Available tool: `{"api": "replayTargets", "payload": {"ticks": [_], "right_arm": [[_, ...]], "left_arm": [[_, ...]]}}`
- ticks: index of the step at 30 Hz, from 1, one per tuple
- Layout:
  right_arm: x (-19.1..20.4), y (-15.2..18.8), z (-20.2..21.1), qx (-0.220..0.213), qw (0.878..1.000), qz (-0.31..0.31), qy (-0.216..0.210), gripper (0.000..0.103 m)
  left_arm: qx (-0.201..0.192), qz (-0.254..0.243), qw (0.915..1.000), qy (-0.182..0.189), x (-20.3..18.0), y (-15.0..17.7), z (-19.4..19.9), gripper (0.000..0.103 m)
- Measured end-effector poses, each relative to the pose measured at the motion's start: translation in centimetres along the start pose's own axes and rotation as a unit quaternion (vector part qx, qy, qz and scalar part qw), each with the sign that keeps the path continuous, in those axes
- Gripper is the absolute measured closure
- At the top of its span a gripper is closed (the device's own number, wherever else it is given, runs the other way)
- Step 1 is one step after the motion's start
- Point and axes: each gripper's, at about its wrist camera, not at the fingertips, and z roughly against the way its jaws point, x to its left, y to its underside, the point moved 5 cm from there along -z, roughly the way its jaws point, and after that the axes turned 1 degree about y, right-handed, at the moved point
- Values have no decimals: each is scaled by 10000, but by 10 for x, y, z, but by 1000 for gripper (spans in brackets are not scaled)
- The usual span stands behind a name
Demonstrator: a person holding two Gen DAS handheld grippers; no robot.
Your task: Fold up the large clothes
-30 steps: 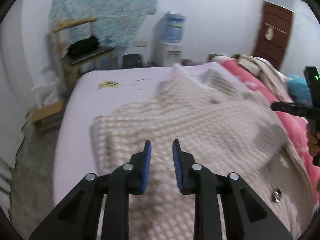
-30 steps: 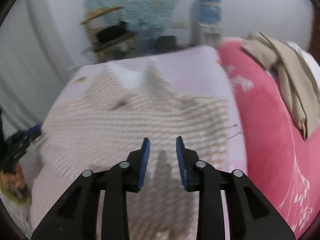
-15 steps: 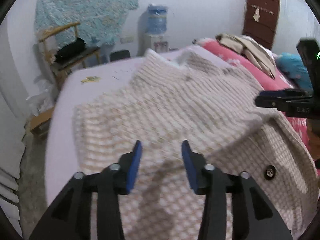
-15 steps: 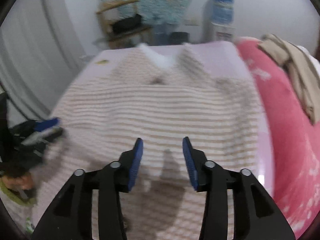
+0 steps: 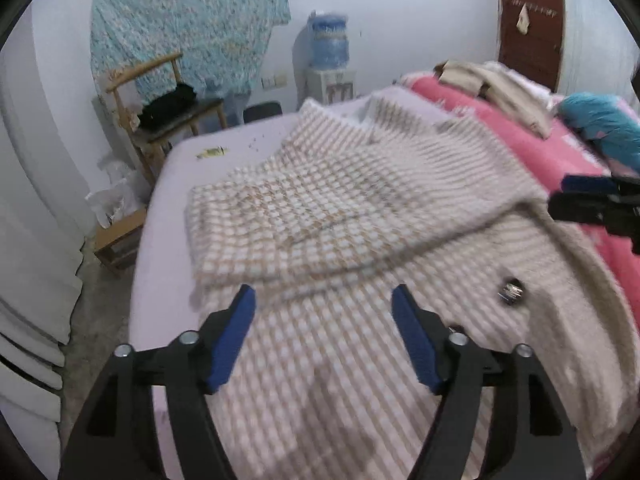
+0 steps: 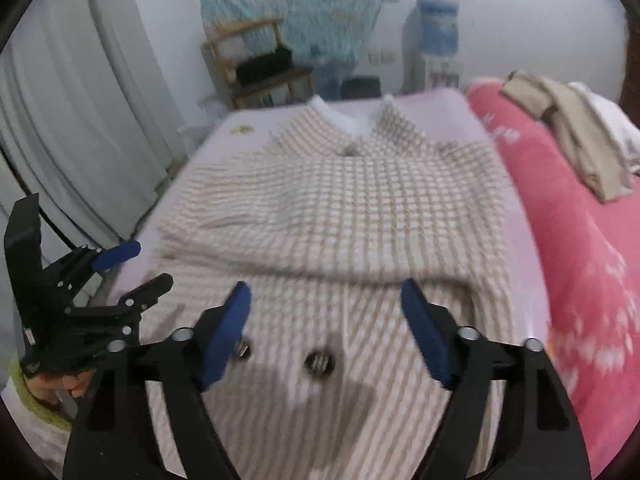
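Observation:
A large beige-and-white checked coat (image 5: 344,216) (image 6: 352,200) lies spread on the lilac bed sheet (image 5: 168,200), collar at the far end, both sleeves folded across its body. Dark round buttons (image 6: 318,362) show on the near part. My left gripper (image 5: 324,312) hovers above the near left part of the coat, its jaws opening, nothing between them. My right gripper (image 6: 326,308) hovers over the near middle of the coat, jaws also opening and empty. The left gripper (image 6: 120,264) shows at the left edge of the right wrist view, with a hand below it.
A pink blanket (image 6: 580,264) with folded beige clothes (image 6: 576,128) lies along the right of the bed. A wooden chair (image 5: 160,120), a water dispenser (image 5: 328,64) and a hanging turquoise cloth (image 5: 188,20) stand by the far wall. Floor (image 5: 100,320) and a white curtain (image 6: 72,120) lie left.
Both grippers have pulled back toward the near end of the coat and their jaws have spread from nearly shut to wide. More of the coat's near part with buttons is in view.

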Motion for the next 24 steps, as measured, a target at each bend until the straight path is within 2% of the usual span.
{"api": "replayTargets", "payload": {"ticks": [3, 5, 7, 9, 10, 13, 15, 18, 24], "right_arm": [[7, 39, 31, -97, 9998, -142, -52, 18], [10, 64, 36, 11, 9995, -298, -138, 18], [16, 103, 47, 187, 9984, -489, -233, 18], [22, 135, 53, 332, 9975, -590, -218, 18], [26, 149, 57, 383, 9973, -594, -193, 18], [31, 181, 73, 418, 9975, -486, 299, 18], [34, 193, 78, 474, 9972, -413, 417, 18], [38, 203, 79, 479, 9964, -399, 568, 18], [37, 210, 81, 350, 9964, -622, 448, 18]], "left_arm": [[-37, 175, 9998, 25, -5, 30, 35, 25], [59, 436, 9990, 82, -9, 54, 49, 23], [190, 597, 9979, 193, -13, 79, 58, 23], [323, 664, 9972, 71, -17, 107, 67, 23], [360, 694, 9969, 79, -19, 117, 70, 23], [539, 589, 9967, 167, -31, 156, 77, 23], [642, 503, 9967, 57, -35, 177, 80, 23], [836, 687, 9941, 96, -37, 198, 78, 23], [756, 994, 9922, 54, -27, 193, 79, 23]]}}
